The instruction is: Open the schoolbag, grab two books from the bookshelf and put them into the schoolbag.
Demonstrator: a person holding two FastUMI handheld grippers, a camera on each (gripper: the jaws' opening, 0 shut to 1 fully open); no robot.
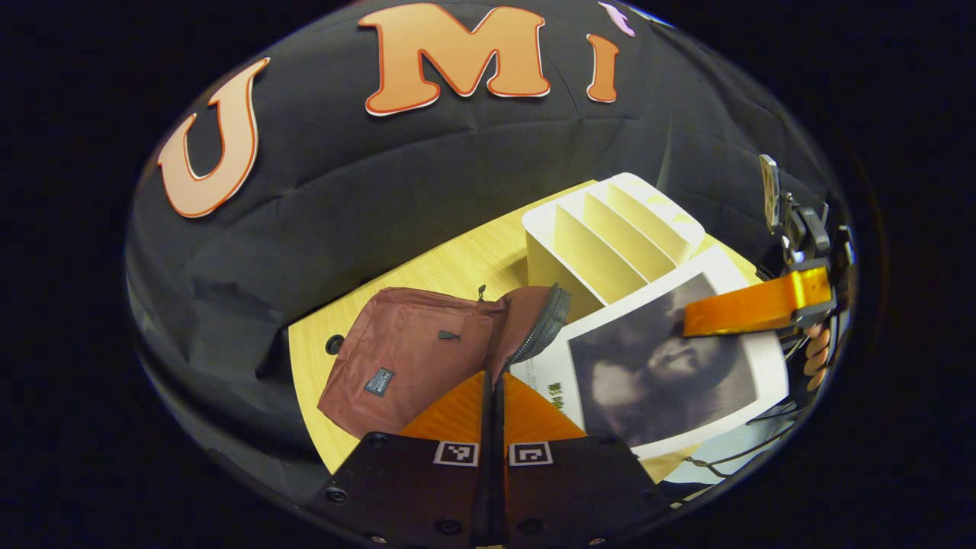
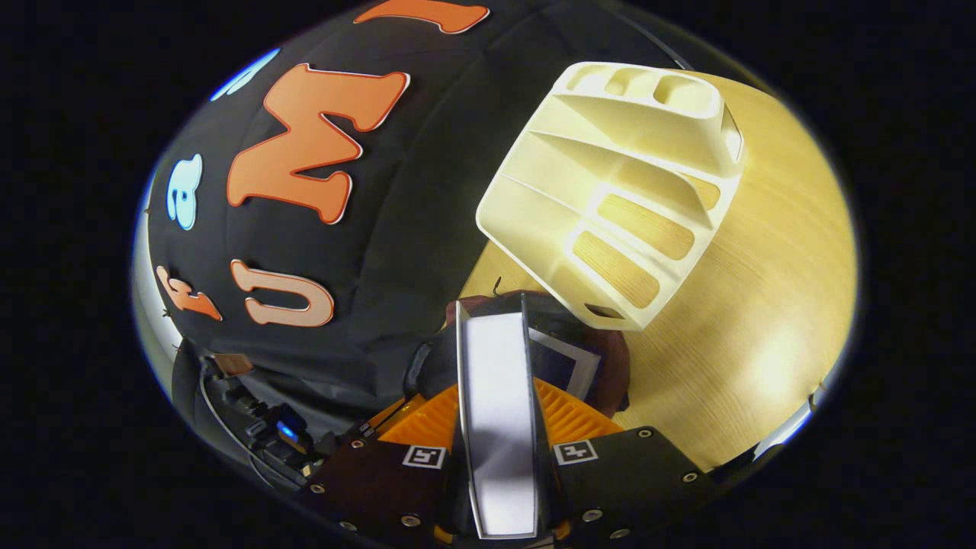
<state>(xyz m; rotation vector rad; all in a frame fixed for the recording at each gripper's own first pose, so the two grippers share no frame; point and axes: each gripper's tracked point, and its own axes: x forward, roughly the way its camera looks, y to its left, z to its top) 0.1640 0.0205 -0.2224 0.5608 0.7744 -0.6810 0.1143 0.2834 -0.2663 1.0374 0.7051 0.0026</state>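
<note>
The maroon schoolbag (image 1: 404, 358) lies on the wooden table (image 1: 457, 263) with its zipped flap (image 1: 534, 320) lifted. My left gripper (image 1: 494, 385) is shut on the flap's edge and holds it up. A large white book with a dark picture (image 1: 671, 374) hangs tilted beside the bag's mouth, its corner at the opening. The right gripper (image 1: 698, 319) clamps its far edge, with a hand behind it. In the right gripper view the book (image 2: 499, 427) shows edge-on between the fingers of my right gripper (image 2: 494, 358), above the bag (image 2: 606, 366). The white bookshelf (image 1: 610, 236) (image 2: 625, 183) stands behind with bare slots.
The booth's black cloth wall (image 1: 396, 191) closes off the table's back and left. Bare wooden table (image 2: 762, 305) stretches to the right of the bookshelf. Cables (image 1: 732, 457) hang near the front edge under the book.
</note>
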